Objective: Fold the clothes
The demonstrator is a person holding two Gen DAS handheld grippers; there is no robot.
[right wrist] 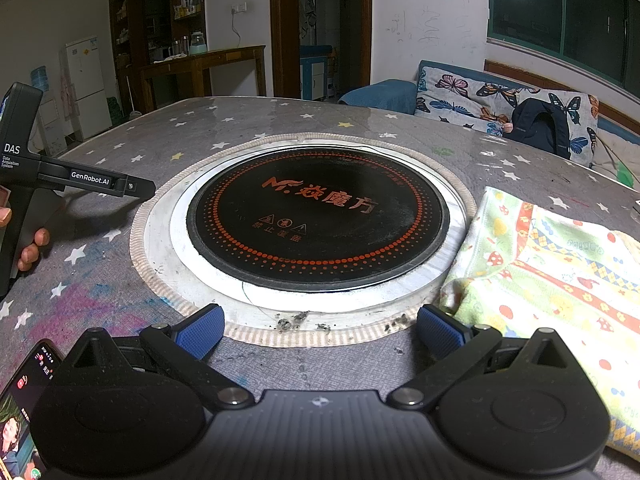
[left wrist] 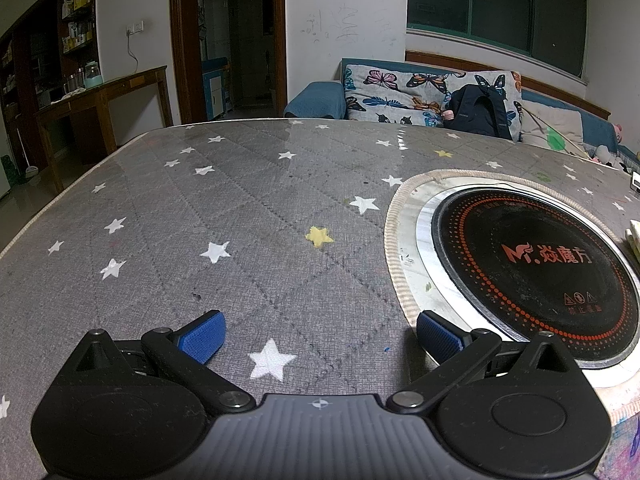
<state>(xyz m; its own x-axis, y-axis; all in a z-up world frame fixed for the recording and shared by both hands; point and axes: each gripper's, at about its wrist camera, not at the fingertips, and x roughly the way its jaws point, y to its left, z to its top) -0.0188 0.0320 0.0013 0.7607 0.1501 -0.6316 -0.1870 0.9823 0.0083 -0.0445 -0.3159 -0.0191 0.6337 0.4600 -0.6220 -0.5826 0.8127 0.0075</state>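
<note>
Cloth (right wrist: 552,280), pale green and yellow with red print, lies bunched at the right of the right wrist view, on the table (right wrist: 120,288) and touching the white ring around the hotplate (right wrist: 316,216). In the left wrist view only a sliver of it shows at the right edge (left wrist: 634,240).

Going left to right in the right wrist view: a phone (right wrist: 24,400) lies at the lower left corner; above it a hand (right wrist: 28,248) holds the left gripper's black body at the left edge. The hotplate fills the centre. The right gripper (right wrist: 320,332) sits at the bottom, its blue pads (right wrist: 200,332) spread wide and holding nothing, the right pad just beside the cloth's edge.

In the left wrist view, the left gripper (left wrist: 320,336) hovers over the grey starred cover (left wrist: 200,220), also spread wide and empty. The hotplate (left wrist: 536,276) lies at its right. A sofa (left wrist: 432,96) stands at the upper right.
</note>
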